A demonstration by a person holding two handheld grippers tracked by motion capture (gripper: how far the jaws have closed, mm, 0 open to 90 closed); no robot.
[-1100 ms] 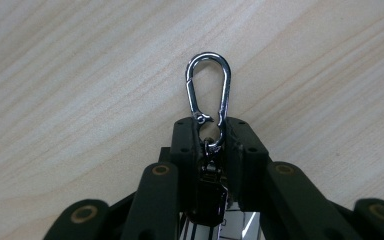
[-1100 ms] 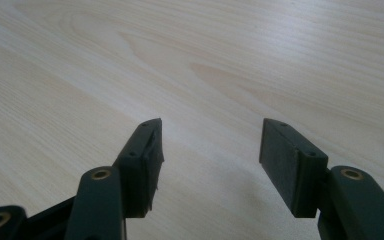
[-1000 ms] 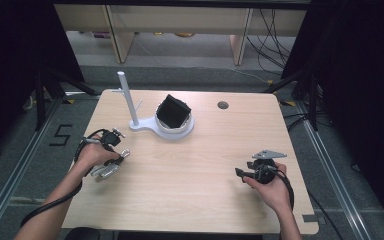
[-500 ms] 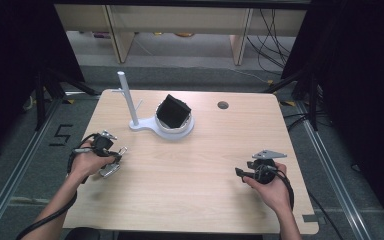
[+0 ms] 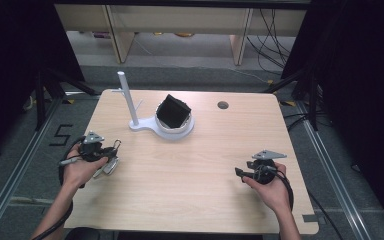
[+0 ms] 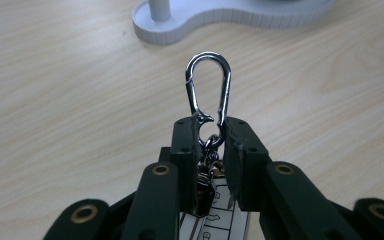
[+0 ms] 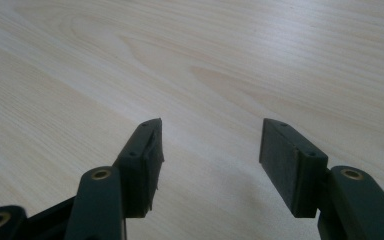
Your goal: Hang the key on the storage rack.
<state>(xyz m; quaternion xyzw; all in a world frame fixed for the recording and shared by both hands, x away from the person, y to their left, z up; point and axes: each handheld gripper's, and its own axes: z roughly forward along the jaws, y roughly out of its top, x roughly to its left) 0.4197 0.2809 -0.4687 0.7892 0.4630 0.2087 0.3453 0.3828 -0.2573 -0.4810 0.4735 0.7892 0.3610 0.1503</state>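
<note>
My left gripper (image 5: 111, 150) is over the left side of the table, shut on the lower end of a silver carabiner (image 6: 209, 56). The clip sticks out forward past the jaws toward the white stand (image 6: 190, 27). A small chain and a white printed tag (image 6: 220, 220) hang under the jaws; the tag (image 5: 108, 168) also trails below the hand in the high view. The stand's post (image 5: 128, 100) rises from a white base (image 5: 172, 132) whose round cup holds a black object (image 5: 174, 111). My right gripper (image 7: 210, 145) is open just above bare wood, low at the table's right (image 5: 240, 173).
A wooden table (image 5: 195, 190) carries everything, with a small round hole (image 5: 223, 105) near its far edge. Dark frames and cables stand around the table on the floor. Wooden shelving runs behind the far edge.
My left gripper has drifted a little to the left and slightly up with the carabiner still in its jaws. The right hand has stayed put.
</note>
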